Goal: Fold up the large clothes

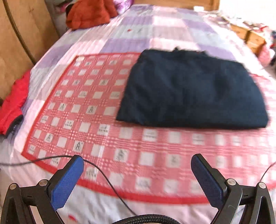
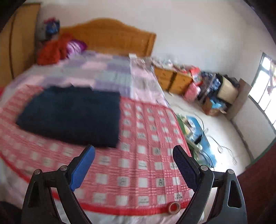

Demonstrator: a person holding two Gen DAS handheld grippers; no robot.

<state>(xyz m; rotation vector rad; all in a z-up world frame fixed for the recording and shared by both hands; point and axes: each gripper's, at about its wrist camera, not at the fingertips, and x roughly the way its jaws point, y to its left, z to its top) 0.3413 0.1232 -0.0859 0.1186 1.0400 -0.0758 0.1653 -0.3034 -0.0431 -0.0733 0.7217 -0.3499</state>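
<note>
A dark navy garment (image 1: 193,91) lies folded into a flat rectangle on the red checked mat (image 1: 96,120) spread over the bed. The right wrist view has the same garment (image 2: 72,115) at its left on the mat (image 2: 151,165). My left gripper (image 1: 137,163) is open above the mat's near edge, well short of the garment, with nothing between its blue pads. My right gripper (image 2: 133,155) is also open and empty, hovering just past the garment's near right corner.
A red-orange garment (image 1: 89,13) is heaped by the headboard (image 2: 110,34). Another red piece (image 1: 13,103) hangs off the bed's left side. A tape roll (image 2: 174,207) sits at the mat's near edge. A thin black cable (image 1: 103,174) crosses the mat. Boxes and clutter (image 2: 213,89) fill the floor at right.
</note>
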